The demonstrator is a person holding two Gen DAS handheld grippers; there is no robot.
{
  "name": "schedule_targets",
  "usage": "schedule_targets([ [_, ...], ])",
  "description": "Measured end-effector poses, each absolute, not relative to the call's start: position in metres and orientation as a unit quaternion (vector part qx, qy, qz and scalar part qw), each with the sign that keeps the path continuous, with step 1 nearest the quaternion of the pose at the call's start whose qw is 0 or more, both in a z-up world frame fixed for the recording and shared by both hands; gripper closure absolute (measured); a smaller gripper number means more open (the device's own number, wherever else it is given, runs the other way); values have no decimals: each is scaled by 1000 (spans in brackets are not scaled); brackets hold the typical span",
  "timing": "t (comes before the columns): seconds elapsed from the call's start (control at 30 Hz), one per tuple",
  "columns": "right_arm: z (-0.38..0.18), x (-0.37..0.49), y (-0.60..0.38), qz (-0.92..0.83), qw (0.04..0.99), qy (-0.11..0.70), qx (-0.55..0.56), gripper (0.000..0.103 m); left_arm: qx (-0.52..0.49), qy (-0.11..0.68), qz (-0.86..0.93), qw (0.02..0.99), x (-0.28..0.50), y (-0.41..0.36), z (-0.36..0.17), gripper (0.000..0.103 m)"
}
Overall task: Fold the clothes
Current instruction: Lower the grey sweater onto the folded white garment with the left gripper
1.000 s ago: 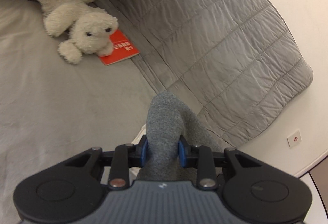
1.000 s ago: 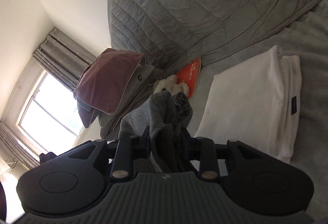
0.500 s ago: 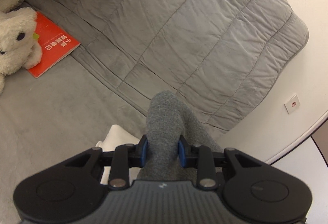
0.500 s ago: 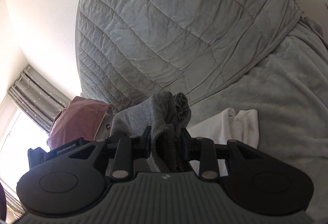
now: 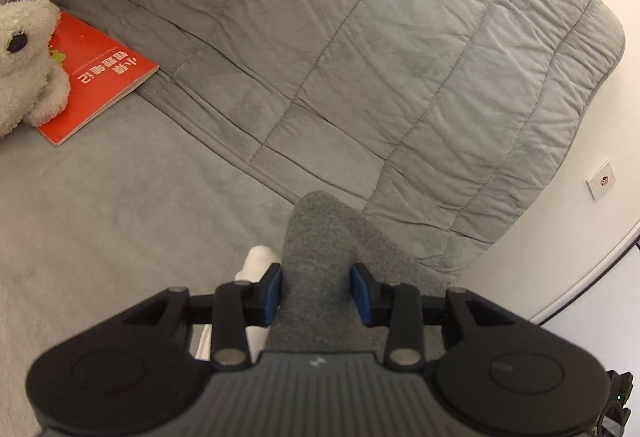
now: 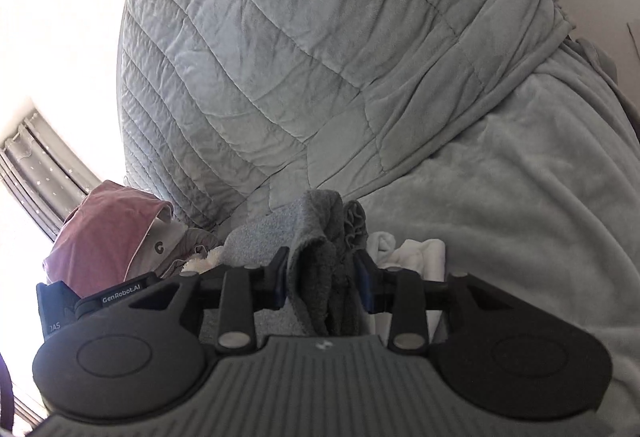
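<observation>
The grey garment (image 5: 320,261) is up off the bed (image 5: 120,221), pinched at two places: the left claw (image 5: 316,291) is clenched on a smooth rounded fold of it, and the right claw (image 6: 323,279) is clenched on a bunched, layered edge (image 6: 320,237). Holding it at two points and lifted this way would let the cloth hang and straighten between the claws, or be carried as a folded bundle to a pile; the pictures fit either.

Just below the claws lies white cloth (image 6: 416,251), also seen as a rolled white edge (image 5: 258,261) in the left view. It looks neatly stacked, so it may be a piece already folded and the grey one may be meant to go on or beside it, though that is a guess.

Further out, a quilt (image 5: 360,57) is heaped against the wall. A red book (image 5: 96,77) lies on the bed with a plush toy (image 5: 24,57) touching it, and a pink pillow (image 6: 104,229) sits by the curtains (image 6: 36,157).

Much is hidden. Both claw bodies cover the hanging part of the garment, so its kind, its length and how many folds it carries cannot be told. The white cloth is mostly covered too. The toy is cut off by the frame edge, and the window side is washed out by glare.
</observation>
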State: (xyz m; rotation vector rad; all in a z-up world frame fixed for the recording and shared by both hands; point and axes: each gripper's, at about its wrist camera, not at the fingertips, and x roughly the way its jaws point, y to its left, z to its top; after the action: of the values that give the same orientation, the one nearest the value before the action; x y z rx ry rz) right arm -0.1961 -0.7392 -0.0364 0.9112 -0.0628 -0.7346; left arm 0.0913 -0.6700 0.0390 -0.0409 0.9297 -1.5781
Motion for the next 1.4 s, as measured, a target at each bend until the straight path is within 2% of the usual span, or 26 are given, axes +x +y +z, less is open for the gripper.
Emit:
schedule_targets([
  [0.07,-33,-202,-736,-357,840,-33,408,56,-21,386,-681,621,91,-662,42,59],
  [0.17,-20,-211,-729,-378,853,-44,357,55,-34,332,-677,655,87,-644,57,57],
  [0.3,1,-201,-712,-406,880,-53,242,55,-22,266,-695,667,70,-640,71,64],
  [0.4,5,-178,-702,-407,899,-36,158,65,14,228,-711,665,52,-651,70,71],
  [0.47,0,-162,-702,-417,900,-14,121,68,34,222,-713,665,46,-659,63,72],
  [0.6,-20,-144,-719,-434,892,38,122,78,22,233,-701,673,52,-665,44,72],
  [0.73,-38,-143,-729,-441,885,59,136,78,-7,254,-690,678,64,-667,24,71],
  [0.9,-39,-141,-731,-434,888,59,138,78,-38,281,-679,677,70,-663,10,63],
  [0.93,-36,-143,-727,-431,890,54,136,76,-42,284,-679,676,72,-661,12,63],
  [0.97,-33,-146,-724,-427,893,49,134,69,-45,282,-680,676,73,-656,14,63],
  [1.17,-21,-160,-703,-411,905,35,109,69,-55,252,-685,682,70,-609,9,66],
  [1.4,-42,-149,-713,-420,896,75,123,69,-89,274,-660,694,74,-596,-25,65],
])
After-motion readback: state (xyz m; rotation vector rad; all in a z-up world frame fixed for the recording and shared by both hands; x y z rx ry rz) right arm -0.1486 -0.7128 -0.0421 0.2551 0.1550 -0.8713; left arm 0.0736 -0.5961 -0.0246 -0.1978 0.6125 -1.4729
